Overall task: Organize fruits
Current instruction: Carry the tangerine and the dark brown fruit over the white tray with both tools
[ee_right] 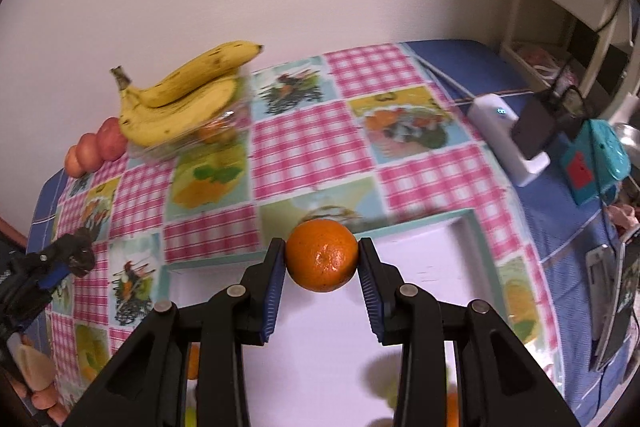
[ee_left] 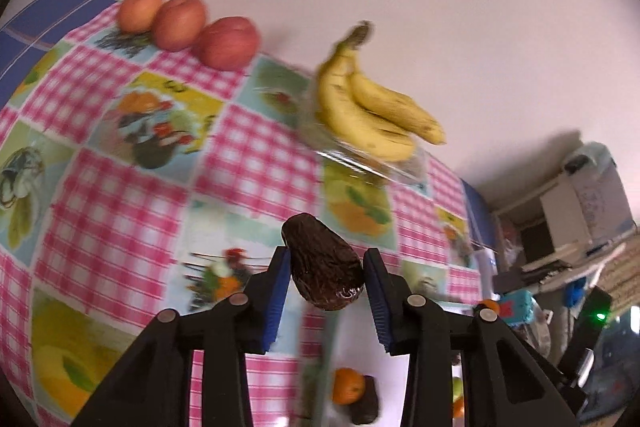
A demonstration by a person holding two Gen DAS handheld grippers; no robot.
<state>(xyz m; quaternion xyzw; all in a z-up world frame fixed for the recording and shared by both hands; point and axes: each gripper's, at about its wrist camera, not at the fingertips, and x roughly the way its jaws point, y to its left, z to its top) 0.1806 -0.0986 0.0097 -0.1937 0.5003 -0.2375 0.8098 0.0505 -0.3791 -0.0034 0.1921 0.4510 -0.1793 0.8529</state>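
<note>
In the left wrist view my left gripper [ee_left: 326, 258] is shut on a dark brown wrinkled avocado [ee_left: 320, 275], held above the checked tablecloth [ee_left: 248, 155]. Below it a mandarin [ee_left: 348, 385] and another dark avocado [ee_left: 366, 405] lie on a white tray [ee_left: 352, 331]. My right gripper [ee_right: 321, 251] is shut on an orange mandarin [ee_right: 322, 259] over the white tray [ee_right: 420, 267]. The left gripper [ee_right: 70, 259] with its avocado also shows at that view's left edge. A bunch of bananas [ee_right: 180, 95] lies on a clear plastic container [ee_right: 192, 143]; three reddish apples [ee_left: 180, 23] line the wall.
A white power block [ee_right: 506, 135] with a black adapter and a teal device [ee_right: 592, 163] sit on the blue cloth at the right. The clear container holds a mandarin [ee_right: 218, 133]. A wall backs the table. More fruit lies in the tray beneath both grippers.
</note>
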